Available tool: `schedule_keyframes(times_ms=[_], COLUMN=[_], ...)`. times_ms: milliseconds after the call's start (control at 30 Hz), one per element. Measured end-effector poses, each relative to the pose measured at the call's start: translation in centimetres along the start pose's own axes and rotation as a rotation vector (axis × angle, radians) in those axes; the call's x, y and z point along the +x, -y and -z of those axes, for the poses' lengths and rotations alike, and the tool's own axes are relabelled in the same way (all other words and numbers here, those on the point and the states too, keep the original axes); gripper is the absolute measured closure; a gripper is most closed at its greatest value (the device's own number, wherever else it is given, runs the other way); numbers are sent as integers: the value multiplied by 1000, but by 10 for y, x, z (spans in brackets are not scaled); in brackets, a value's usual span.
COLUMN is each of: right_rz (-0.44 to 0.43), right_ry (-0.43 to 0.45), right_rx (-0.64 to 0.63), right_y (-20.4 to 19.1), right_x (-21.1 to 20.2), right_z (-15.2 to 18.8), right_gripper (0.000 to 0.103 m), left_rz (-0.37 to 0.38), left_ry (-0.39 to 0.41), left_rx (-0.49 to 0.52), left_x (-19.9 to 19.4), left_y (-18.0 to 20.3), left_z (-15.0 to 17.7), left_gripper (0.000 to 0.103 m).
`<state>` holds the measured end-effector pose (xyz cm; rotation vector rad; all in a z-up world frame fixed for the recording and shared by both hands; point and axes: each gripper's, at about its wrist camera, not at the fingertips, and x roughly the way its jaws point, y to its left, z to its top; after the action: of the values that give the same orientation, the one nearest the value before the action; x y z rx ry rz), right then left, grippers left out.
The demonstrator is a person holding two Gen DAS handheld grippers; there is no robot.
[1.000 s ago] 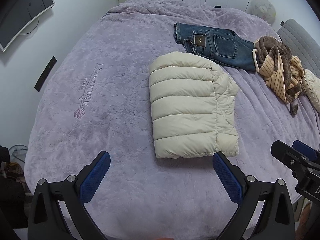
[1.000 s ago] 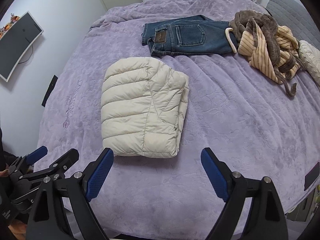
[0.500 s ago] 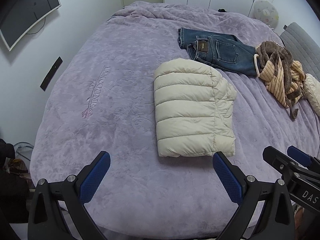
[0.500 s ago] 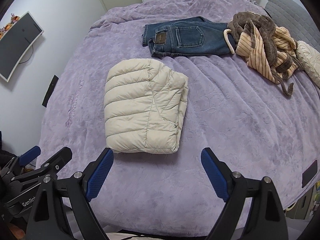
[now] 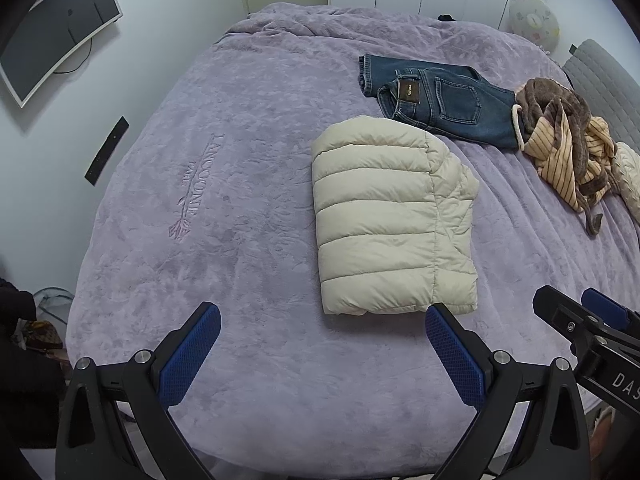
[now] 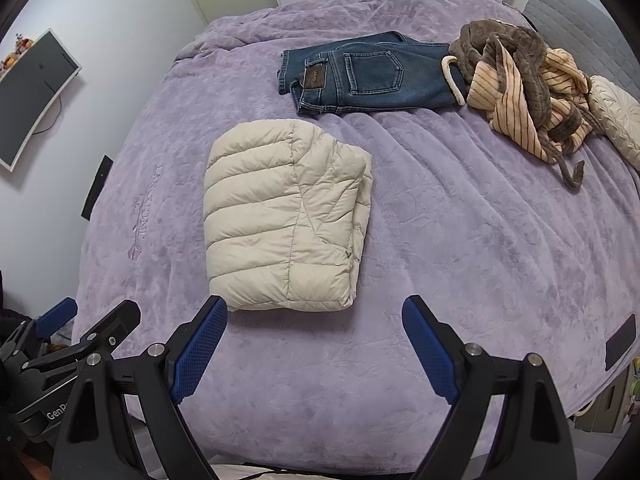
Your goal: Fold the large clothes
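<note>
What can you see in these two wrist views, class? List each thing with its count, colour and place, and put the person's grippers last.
puffer jacket: one, cream, folded, mid-bed.
jeans: one, blue, folded, beyond the jacket.
striped garment: one heap, brown and tan, unfolded, right of the jeans.
blanket: one, lilac, covering the bed.
monitor: one, dark, on the left wall.
pillow: one, cream, at the bed's right edge.
left gripper: one, black with blue pads, open, empty.
right gripper: one, same colours, open, empty.

left wrist: above bed's [image 5: 248, 184] foot edge, looking down its length, set back | right wrist: same stance, just rightward | shared: folded puffer jacket [image 5: 392, 220] [image 6: 284, 216], jeans [image 5: 440, 100] [image 6: 368, 72] (each view catches the other tool at its edge)
</note>
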<state>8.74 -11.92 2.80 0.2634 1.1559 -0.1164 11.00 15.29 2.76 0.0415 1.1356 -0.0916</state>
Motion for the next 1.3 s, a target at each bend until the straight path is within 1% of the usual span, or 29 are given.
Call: schedule_keyframes(times_ms=[700, 1000, 1167, 1300], right_rz=[3, 13, 12, 21], right_ry=[-7, -9, -9, -8], right_rx=[18, 28, 30, 50], right_y=[-6, -6, -5, -4], right_x=[0, 0, 0, -2], right_z=[8, 9, 9, 12], right_gripper=[12, 12, 12, 12], left_rz=[-13, 2, -2, 5], left_ry=[-11, -12, -11, -18], left_rx=[-3, 12, 18, 20], left_x=[2, 4, 5, 7], left_y=[-5, -5, -5, -6], left_z=[4, 1, 1, 0], left_gripper=[1, 1, 1, 1])
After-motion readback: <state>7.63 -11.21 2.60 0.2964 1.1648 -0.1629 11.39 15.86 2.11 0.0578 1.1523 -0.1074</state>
